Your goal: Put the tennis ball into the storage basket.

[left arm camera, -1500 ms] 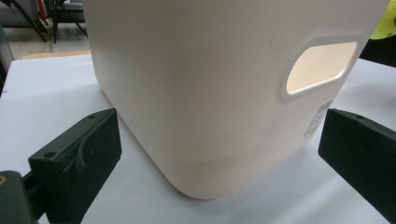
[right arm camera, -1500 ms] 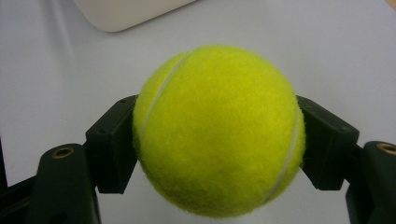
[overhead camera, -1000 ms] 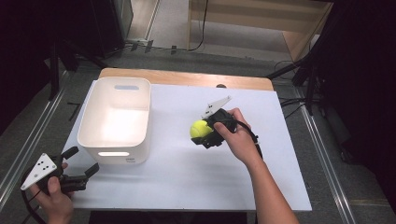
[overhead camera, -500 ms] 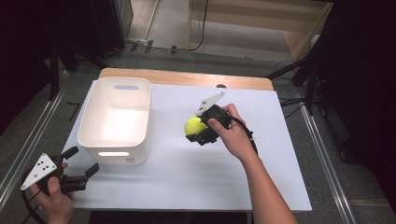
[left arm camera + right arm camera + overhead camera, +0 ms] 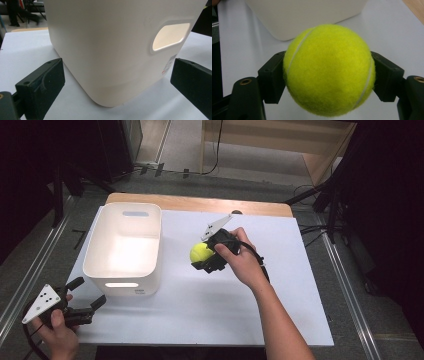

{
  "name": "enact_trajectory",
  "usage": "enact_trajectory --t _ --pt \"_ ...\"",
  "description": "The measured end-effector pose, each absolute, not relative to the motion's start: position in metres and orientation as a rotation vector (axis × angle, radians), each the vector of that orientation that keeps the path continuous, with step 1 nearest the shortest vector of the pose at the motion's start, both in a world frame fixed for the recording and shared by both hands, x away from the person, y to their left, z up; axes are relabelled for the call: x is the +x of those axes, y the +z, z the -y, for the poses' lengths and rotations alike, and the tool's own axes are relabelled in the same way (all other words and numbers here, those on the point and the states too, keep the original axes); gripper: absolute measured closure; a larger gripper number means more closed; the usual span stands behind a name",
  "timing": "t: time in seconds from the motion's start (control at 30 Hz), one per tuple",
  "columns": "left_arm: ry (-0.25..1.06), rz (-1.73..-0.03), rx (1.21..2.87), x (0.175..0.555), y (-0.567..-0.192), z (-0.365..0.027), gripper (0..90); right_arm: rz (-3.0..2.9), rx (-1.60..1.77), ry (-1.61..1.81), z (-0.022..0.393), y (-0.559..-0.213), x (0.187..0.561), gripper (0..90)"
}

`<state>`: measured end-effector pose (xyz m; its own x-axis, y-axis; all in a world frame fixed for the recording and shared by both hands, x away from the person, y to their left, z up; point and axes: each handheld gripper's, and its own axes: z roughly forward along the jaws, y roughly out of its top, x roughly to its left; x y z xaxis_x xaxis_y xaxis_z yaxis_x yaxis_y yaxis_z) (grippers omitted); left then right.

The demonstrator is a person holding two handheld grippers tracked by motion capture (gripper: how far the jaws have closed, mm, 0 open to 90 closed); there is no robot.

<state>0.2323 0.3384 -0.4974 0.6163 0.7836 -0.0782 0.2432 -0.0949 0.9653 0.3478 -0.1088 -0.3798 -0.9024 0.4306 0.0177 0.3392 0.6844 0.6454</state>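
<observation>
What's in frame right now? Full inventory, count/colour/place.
tennis ball: 1, yellow-green, clamped between the right gripper's jaws, above the table's middle, right of the bin.
bin: 1, white, open top with handle slots, on the left part of the table.
table: 1, white top with a wooden strip along the far edge.
rails: 2, metal, on the floor along each side of the table.
cables: several, dark, on the floor beyond the table.
right gripper: 1, black, shut on the ball, held in the right hand.
left gripper: 1, black, open, near the bin's front corner, held in the left hand.
</observation>
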Motion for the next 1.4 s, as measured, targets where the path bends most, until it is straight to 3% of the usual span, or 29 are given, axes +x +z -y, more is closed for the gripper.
enact_trajectory --t 1.4 --pt "0.554 -0.857 1.645 0.232 -0.497 -0.339 0.0 -2.783 0.536 1.063 0.061 -0.357 0.358 22.6"
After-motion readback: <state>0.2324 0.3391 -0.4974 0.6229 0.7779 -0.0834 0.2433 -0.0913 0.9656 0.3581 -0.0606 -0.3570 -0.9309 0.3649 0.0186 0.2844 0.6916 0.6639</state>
